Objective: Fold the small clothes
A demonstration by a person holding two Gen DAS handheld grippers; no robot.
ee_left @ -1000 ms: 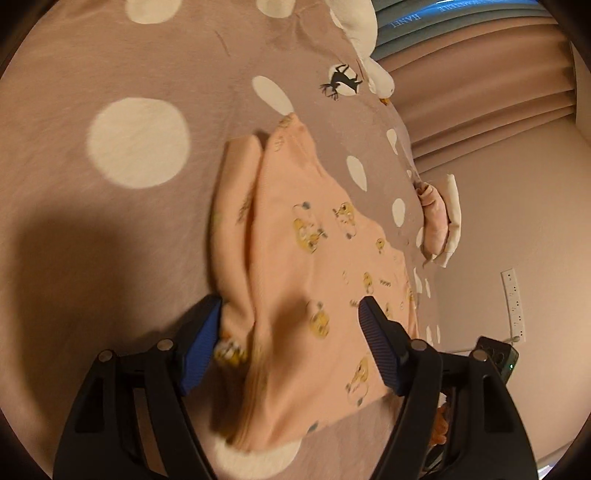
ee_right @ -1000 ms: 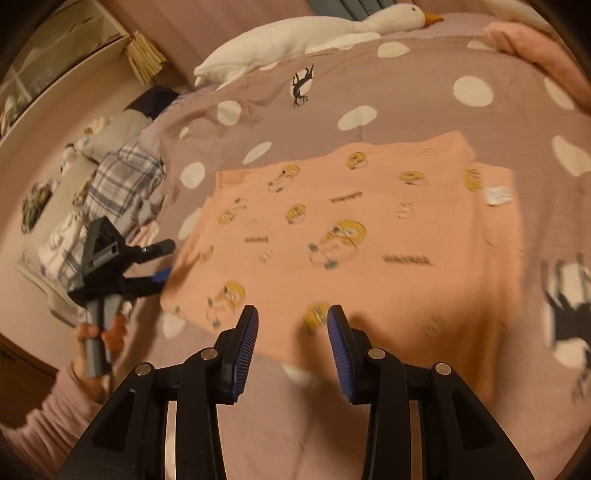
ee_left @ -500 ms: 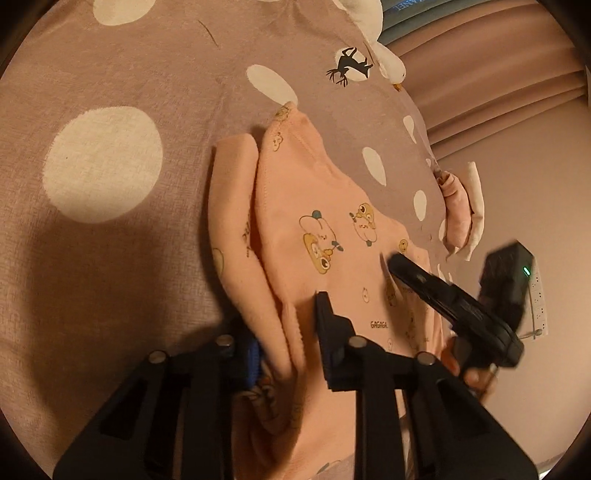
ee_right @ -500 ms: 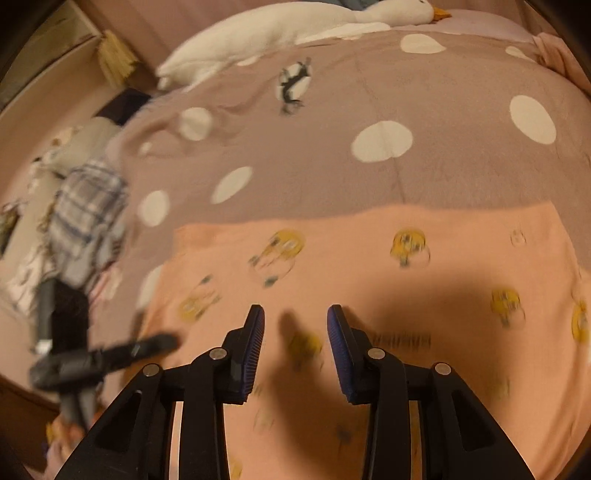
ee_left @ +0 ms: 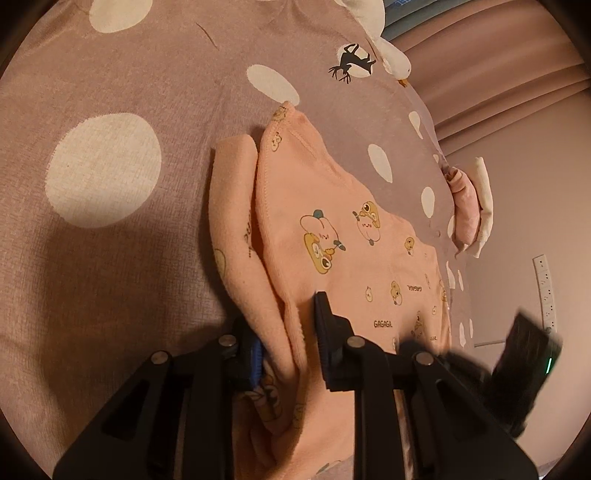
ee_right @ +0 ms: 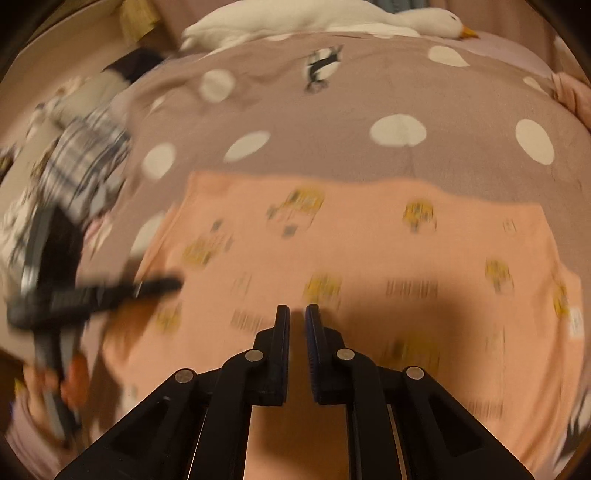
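Item: peach garment (ee_left: 343, 236), flat on the dotted blanket (ee_left: 103, 173), long axis running away from my left gripper (ee_left: 290, 332). Left gripper: clamped on the bunched near edge. Right gripper (ee_right: 297, 321): nearly closed over mid-cloth; grip unconfirmed. Left nearer the fold edge.

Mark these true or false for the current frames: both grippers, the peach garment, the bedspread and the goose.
1. The left gripper pinches a bunched fold of the peach garment. True.
2. The right gripper is wide open. False: its jaws are almost shut, a narrow gap between them.
3. The garment lies on a polka-dot bedspread. True.
4. The plush goose lies on the garment. False: it lies at the bedspread's far edge.
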